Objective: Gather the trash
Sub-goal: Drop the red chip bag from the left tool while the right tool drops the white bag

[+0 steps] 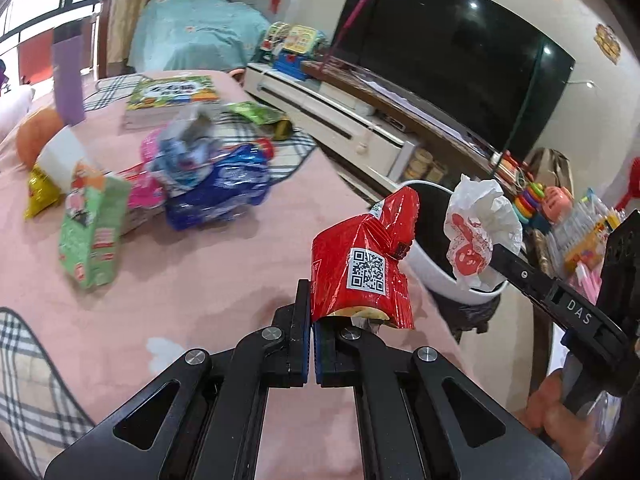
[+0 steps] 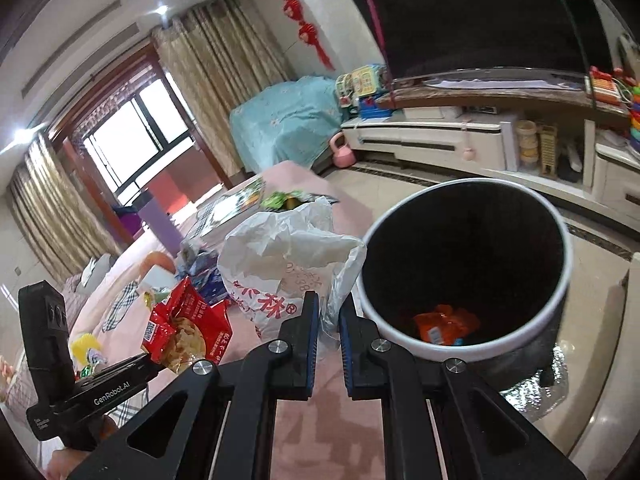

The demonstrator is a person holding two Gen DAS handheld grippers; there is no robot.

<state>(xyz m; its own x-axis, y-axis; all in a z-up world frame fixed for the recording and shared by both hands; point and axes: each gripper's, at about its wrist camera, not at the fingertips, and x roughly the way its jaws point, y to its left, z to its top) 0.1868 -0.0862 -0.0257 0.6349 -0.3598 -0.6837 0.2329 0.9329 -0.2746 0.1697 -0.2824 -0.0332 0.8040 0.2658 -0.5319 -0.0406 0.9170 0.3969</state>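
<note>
Left gripper (image 1: 312, 320): jaws pressed together on red snack wrapper (image 1: 360, 264), held up over the pink-covered table (image 1: 200, 280) near its bin-side edge. Right gripper (image 2: 329, 320): jaws nearly closed, pinching thin white plastic bag (image 2: 288, 264), red print, at that same edge. White-rimmed bin (image 2: 568, 264) on floor just beside table; dark inside, orange wrapper (image 2: 444, 324) at bottom. Further trash on table toward far edge: green carton (image 1: 94, 232), blue wrappers (image 1: 216, 188), yellow packet (image 1: 40, 196), green packet (image 1: 260, 114).
</note>
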